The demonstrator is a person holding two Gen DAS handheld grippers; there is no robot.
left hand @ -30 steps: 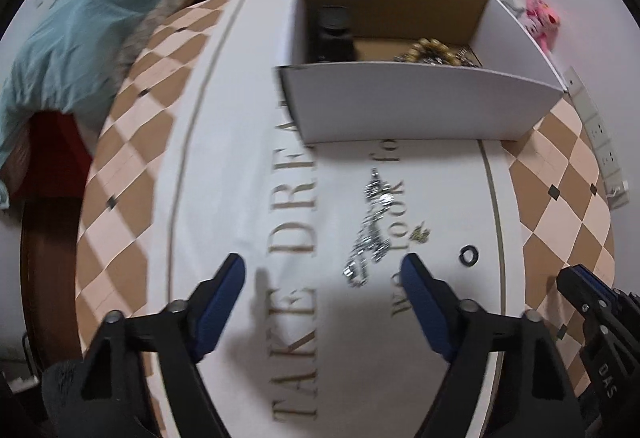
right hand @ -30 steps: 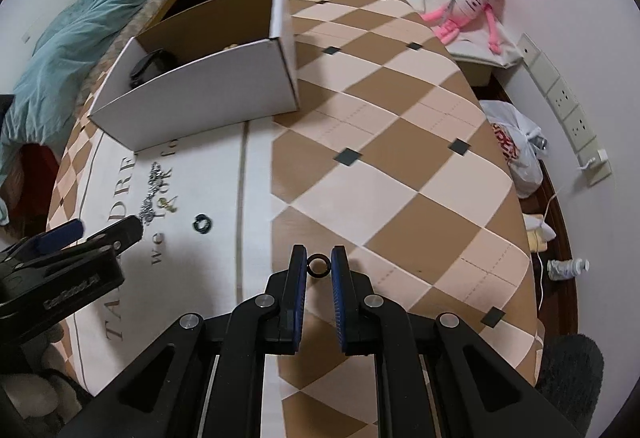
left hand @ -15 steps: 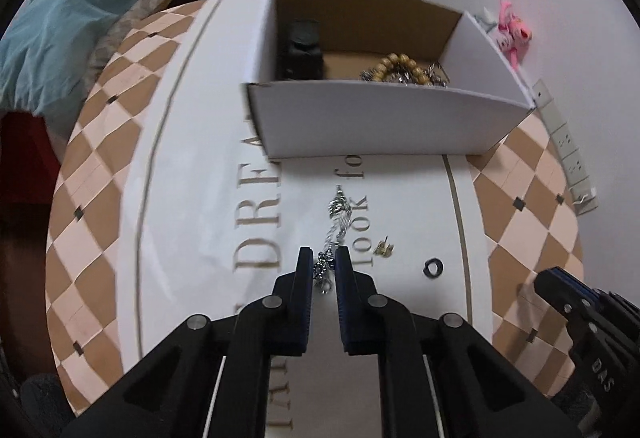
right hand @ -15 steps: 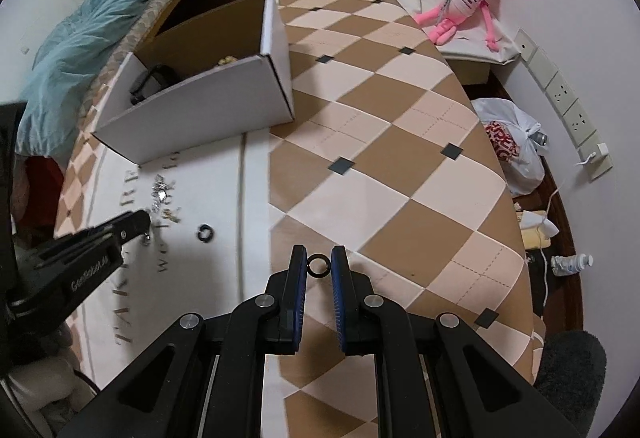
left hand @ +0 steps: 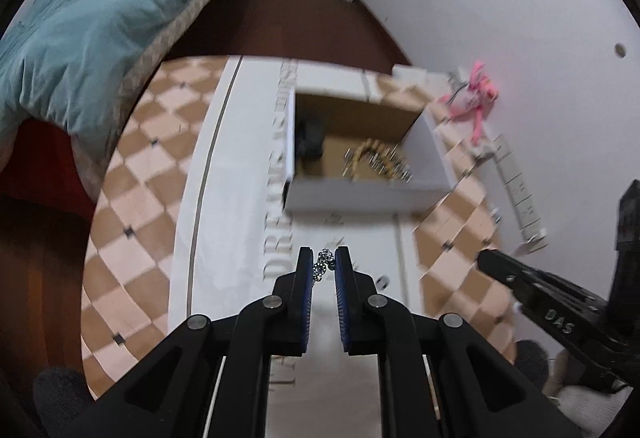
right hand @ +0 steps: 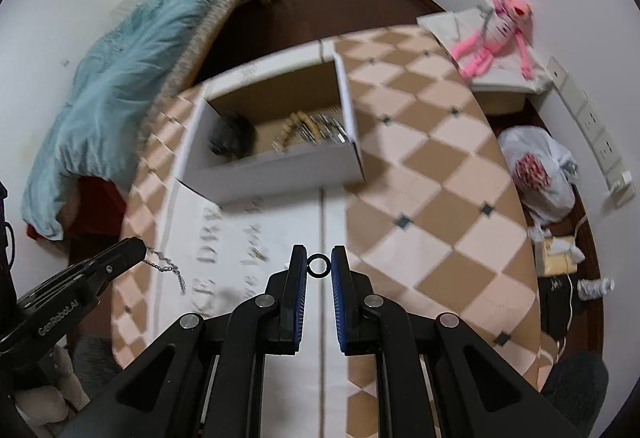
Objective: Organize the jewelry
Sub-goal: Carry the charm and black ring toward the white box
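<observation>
Left wrist view: the left gripper [left hand: 321,265] sits at lower centre, its blue-padded jaws clamped on a silver chain bracelet [left hand: 322,267] held above the white printed runner [left hand: 240,206] of the checkered tablecloth [left hand: 136,174]. The open white cardboard box [left hand: 360,194] lies at mid-frame, with a beaded bracelet [left hand: 374,158] and a black object [left hand: 310,136] inside. A small black ring [left hand: 382,281] lies on the runner just right of the jaws. The right gripper [left hand: 486,260] enters from the right edge.

Right wrist view: the right gripper [right hand: 319,265] at lower centre is pinched on a thin black ring [right hand: 319,265]. At left, the left gripper's tip carries the chain dangling clear of the cloth. The box is at upper centre.
</observation>
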